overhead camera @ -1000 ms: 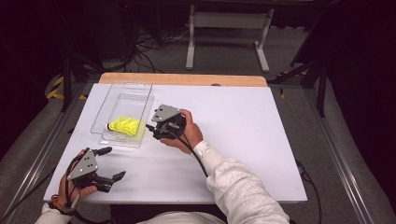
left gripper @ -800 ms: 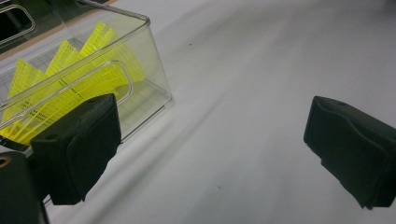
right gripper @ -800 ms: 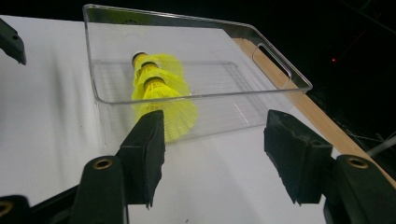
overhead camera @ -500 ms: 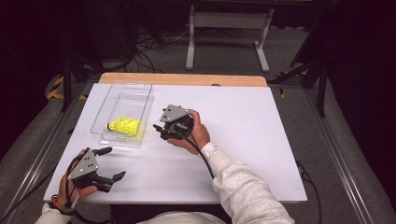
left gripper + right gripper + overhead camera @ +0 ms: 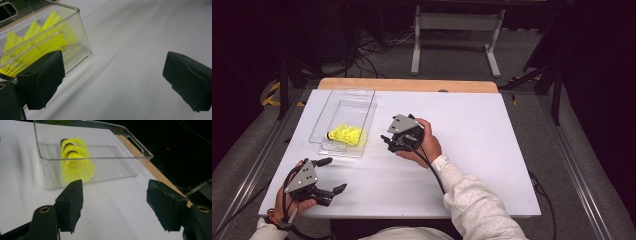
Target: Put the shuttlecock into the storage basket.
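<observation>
Yellow shuttlecocks [image 5: 346,135] lie in a clear plastic tray [image 5: 362,120] on the white table [image 5: 482,150], just beyond the fingers of the right gripper [image 5: 388,141], which have just been opening with nothing between them. The left gripper [image 5: 331,175], fingers also wide apart and empty, rests near the table's front edge, the tray's corner just ahead of it.

tongs [image 5: 388,142]: black, grey plate | cable: black | sleeve [image 5: 477,205]: white (knit)
</observation>
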The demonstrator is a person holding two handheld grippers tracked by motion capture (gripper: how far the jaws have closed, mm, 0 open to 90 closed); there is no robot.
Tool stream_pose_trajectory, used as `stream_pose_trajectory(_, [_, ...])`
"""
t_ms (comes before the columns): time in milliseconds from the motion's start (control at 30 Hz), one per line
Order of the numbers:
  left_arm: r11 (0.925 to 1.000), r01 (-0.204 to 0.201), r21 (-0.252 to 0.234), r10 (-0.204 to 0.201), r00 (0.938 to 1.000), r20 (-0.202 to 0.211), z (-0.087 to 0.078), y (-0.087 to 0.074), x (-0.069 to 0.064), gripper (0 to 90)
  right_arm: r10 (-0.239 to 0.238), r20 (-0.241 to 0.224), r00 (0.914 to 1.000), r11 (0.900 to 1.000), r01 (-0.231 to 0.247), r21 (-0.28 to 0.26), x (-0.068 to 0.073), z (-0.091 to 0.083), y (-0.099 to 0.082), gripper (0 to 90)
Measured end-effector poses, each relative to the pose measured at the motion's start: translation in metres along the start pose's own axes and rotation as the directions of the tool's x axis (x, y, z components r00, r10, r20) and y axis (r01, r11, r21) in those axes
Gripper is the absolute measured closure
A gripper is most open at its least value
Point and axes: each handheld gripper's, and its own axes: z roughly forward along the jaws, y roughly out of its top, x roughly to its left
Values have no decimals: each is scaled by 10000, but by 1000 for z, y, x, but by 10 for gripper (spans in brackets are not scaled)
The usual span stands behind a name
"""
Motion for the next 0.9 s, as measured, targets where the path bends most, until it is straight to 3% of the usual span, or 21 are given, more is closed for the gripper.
stream_pose_trajectory(533, [10000,4,46,-4,10000,49,1,0,-1,51,29,576,9983,9999,-36,129,-4,-10,-10,174])
stream_pose_trajectory(900, [10000,-17,85,17,10000,56,2,0,-1,51,206,823,9964,9997,-216,120,-9,-19,-18,143])
